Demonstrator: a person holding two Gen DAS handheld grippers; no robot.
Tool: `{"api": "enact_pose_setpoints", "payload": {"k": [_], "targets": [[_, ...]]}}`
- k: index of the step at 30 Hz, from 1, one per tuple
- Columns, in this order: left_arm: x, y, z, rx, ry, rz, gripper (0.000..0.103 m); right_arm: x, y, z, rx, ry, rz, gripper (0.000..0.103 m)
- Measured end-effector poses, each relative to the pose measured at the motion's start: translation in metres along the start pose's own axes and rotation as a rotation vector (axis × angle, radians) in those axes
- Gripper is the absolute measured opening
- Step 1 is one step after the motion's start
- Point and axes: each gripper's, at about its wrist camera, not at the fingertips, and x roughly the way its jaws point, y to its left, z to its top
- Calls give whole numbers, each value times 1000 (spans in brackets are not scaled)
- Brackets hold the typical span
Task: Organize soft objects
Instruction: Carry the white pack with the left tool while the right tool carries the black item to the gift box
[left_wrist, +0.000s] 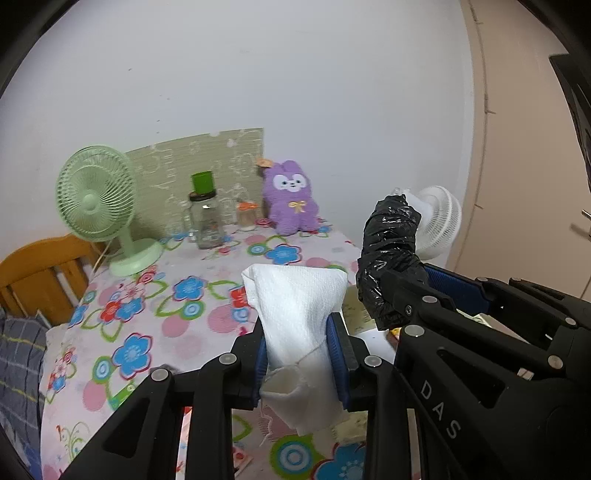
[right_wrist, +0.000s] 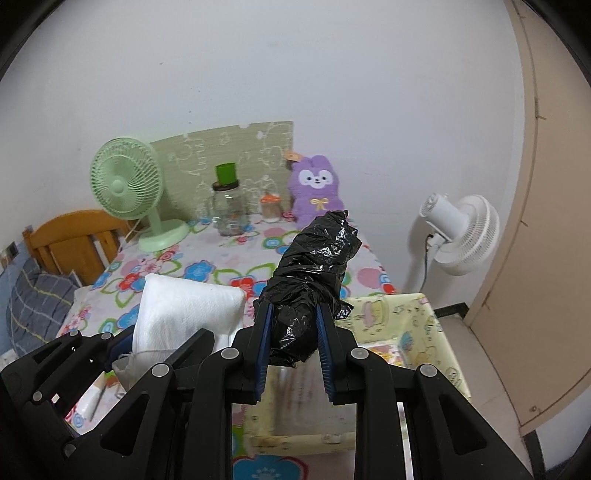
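At the back of the table (left_wrist: 155, 332), against the wall, you have a green fan (left_wrist: 96, 199), a glass jar (left_wrist: 207, 218) with a green cup (left_wrist: 202, 182) on its lid, a smaller jar (left_wrist: 246, 216) and a purple plush (left_wrist: 290, 197) standing upright before a patterned board (left_wrist: 207, 162). A white fan (right_wrist: 461, 232) stands off the table's right side, near the wall. A wooden headboard (right_wrist: 70, 240) and a plaid pillow (right_wrist: 37, 306) lie beyond the left edge.

The flowered cloth between you and those things is bare. A yellow bin (right_wrist: 424, 325) sits at the table's near right corner, under your right gripper (right_wrist: 293, 347).

Both grippers sit side by side, tilted down toward the table. Your left gripper (left_wrist: 301, 354) is clamped on a white cloth bundle (left_wrist: 295, 299) that stands up out of the jaws. Your right gripper pinches a black plastic bag (right_wrist: 314, 266), wadded into a roll that rises past the blue pads (right_wrist: 325, 347).
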Motion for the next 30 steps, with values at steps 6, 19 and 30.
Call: {"api": "enact_pose_setpoints", "payload": {"k": [6,19,30], "targets": [[11,-19,5,40,0,-33,29,2,-20,0,26,-2,-35,26],[37,-52,10,99,25,-94,30,16,-61,-5,80,28,-93,26],[74,-66,6,104,85,-126,34,40,-83,-14,116,96,-106,26]]}}
